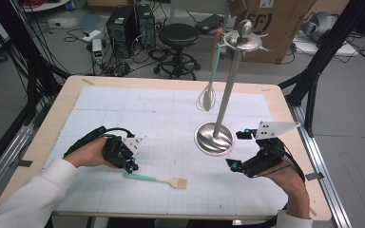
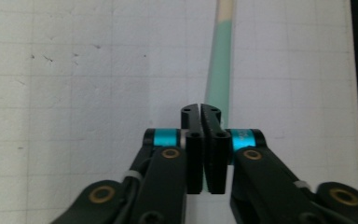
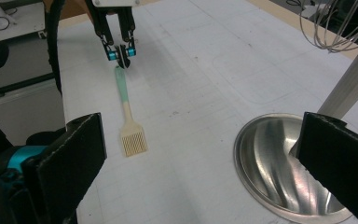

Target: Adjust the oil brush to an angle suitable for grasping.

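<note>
A spatula (image 1: 157, 179) with a mint-green handle and a beige slotted head lies flat on the white mat near the table's front edge. My left gripper (image 1: 131, 167) points down at the free end of that handle, jaws pressed together with nothing between them. In the left gripper view the handle (image 2: 220, 74) runs away behind the shut jaws (image 2: 200, 112). The right gripper view shows the spatula (image 3: 128, 116) with the left gripper (image 3: 121, 53) just above its handle tip. My right gripper (image 1: 236, 149) stands wide open beside the metal stand's base, holding nothing (image 3: 200, 172).
A tall metal utensil stand (image 1: 228, 90) rises from a round dished base (image 1: 200, 137) right of centre, and a whisk (image 1: 206, 97) with a green handle hangs from its top. Base rim (image 3: 251, 186) and whisk wires (image 3: 328, 28) lie close to the right gripper. Stool, computers and boxes stand beyond the table.
</note>
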A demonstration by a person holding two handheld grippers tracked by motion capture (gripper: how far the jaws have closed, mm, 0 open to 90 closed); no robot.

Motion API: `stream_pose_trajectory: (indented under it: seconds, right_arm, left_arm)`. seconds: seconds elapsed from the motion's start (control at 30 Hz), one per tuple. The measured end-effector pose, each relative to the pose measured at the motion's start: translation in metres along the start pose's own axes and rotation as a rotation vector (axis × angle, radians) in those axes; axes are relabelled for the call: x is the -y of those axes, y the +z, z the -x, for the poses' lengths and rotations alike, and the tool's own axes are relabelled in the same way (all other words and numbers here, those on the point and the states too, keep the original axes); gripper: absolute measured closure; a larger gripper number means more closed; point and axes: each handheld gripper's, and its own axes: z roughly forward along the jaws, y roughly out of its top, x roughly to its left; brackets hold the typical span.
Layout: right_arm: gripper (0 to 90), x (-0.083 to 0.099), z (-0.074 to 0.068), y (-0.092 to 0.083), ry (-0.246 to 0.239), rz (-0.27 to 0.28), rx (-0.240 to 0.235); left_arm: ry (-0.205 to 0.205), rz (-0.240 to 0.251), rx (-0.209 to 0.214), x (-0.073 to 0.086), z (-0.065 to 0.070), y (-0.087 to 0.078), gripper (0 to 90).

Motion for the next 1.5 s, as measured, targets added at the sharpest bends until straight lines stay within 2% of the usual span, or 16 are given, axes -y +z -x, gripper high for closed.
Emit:
stream_pose_trajectory:
  seconds: [0.1,0.2,0.3,0.33,0.4,0.47,0.57,0.6,0.63,0.77,0.87,0.93,1.1,1.33,1.43,1.5]
  right_arm:
    - [0.2,0.000,0.000,0.001,-0.002,-0.003,0.001]
    - [0.2,0.000,0.000,0.001,-0.001,-0.005,-0.002]
    - [0.2,-0.001,0.000,0.001,-0.007,-0.001,0.001]
    - [0.2,-0.001,0.000,0.001,-0.005,0.000,0.001]
    - [0.2,-0.001,0.000,0.001,-0.007,0.000,-0.002]
    - [0.3,-0.001,0.000,0.001,-0.006,0.000,-0.004]
    - [0.2,-0.001,0.000,0.001,-0.008,0.001,-0.005]
    - [0.2,-0.001,-0.001,0.001,-0.005,-0.001,-0.008]
    - [0.3,-0.002,-0.001,0.001,-0.005,-0.002,-0.008]
    - [0.3,-0.002,0.000,0.001,-0.009,-0.001,-0.007]
    - [0.3,-0.001,0.000,0.001,-0.009,0.001,-0.005]
    - [0.2,-0.001,-0.001,0.001,-0.008,-0.001,-0.006]
    - [0.2,-0.001,-0.001,0.001,-0.008,0.000,-0.008]
    - [0.2,0.000,0.000,0.000,-0.001,0.001,-0.010]
    - [0.2,0.000,0.000,0.000,-0.009,0.006,-0.010]
    - [0.2,0.000,0.000,0.000,-0.005,0.005,-0.010]
  left_arm:
    - [-0.002,0.023,-0.025,-0.001,0.004,-0.006,72.5]
    - [-0.010,0.035,-0.028,-0.001,0.007,-0.010,61.5]
    - [0.007,0.050,-0.059,-0.001,0.010,-0.013,43.6]
    - [0.015,0.062,-0.058,-0.002,0.011,-0.014,37.6]
    - [0.035,0.087,-0.034,-0.003,0.014,-0.017,31.4]
    - [0.041,0.075,-0.055,-0.006,0.017,-0.017,23.4]
    - [0.021,0.057,-0.085,-0.012,0.018,-0.017,4.2]
    - [0.028,0.051,-0.090,-0.014,0.017,-0.018,1.6]
    - [0.027,0.058,-0.086,-0.015,0.018,-0.017,1.6]
    - [0.050,-0.004,-0.094,-0.020,0.019,-0.011,1.6]
    - [0.052,-0.028,-0.097,-0.022,0.019,-0.004,1.6]
    - [0.037,-0.040,-0.093,-0.023,0.018,0.000,1.7]
    - [0.055,-0.076,-0.074,-0.025,0.017,0.009,2.4]
    - [0.038,-0.110,-0.046,-0.024,0.016,0.013,14.1]
    - [0.053,-0.127,-0.042,-0.023,0.015,0.015,20.1]
    - [0.040,-0.138,-0.038,-0.022,0.015,0.017,23.1]
